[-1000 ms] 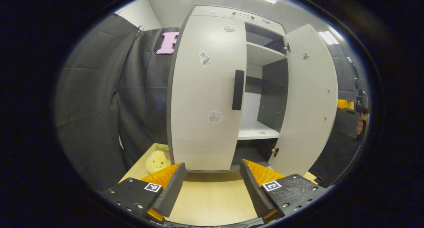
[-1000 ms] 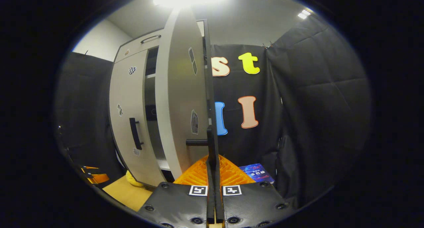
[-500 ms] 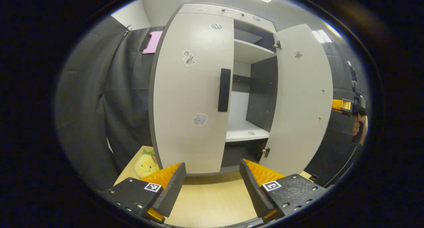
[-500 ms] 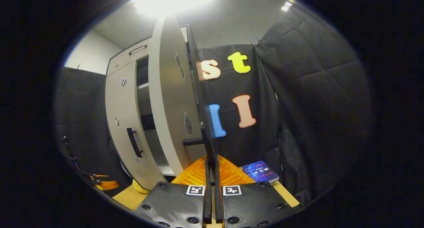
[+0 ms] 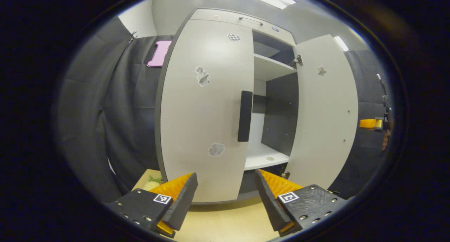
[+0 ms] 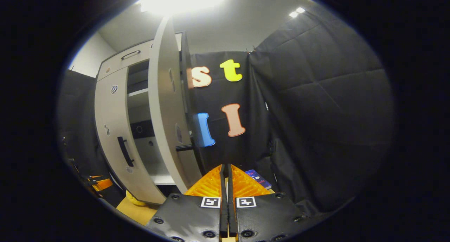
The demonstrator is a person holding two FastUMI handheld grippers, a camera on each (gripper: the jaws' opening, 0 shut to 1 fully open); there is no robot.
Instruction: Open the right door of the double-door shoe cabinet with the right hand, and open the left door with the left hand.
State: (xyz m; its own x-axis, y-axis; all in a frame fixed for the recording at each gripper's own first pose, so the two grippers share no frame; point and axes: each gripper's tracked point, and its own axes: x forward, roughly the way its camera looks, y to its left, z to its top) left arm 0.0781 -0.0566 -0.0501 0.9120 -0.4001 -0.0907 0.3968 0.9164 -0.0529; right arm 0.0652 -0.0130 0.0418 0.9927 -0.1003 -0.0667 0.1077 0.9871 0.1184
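Now that the right door [image 5: 325,108] has swung wide at centre right, we have let its handle [image 6: 184,147] go, our right gripper [image 6: 225,180] pinched empty, while our left gripper [image 5: 225,185], spread wide, nears the shut left door's [image 5: 204,108] handle [image 5: 245,116].

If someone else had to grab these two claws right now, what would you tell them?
Left claw: open, empty, facing the closed left door, short of its handle.
Right claw: shut, nothing visibly between its fingers; the right door's handle is off to its left.
Done: right door stands open, shelf showing.
Left to do: grip the left door's handle with the left claw and pull it open.
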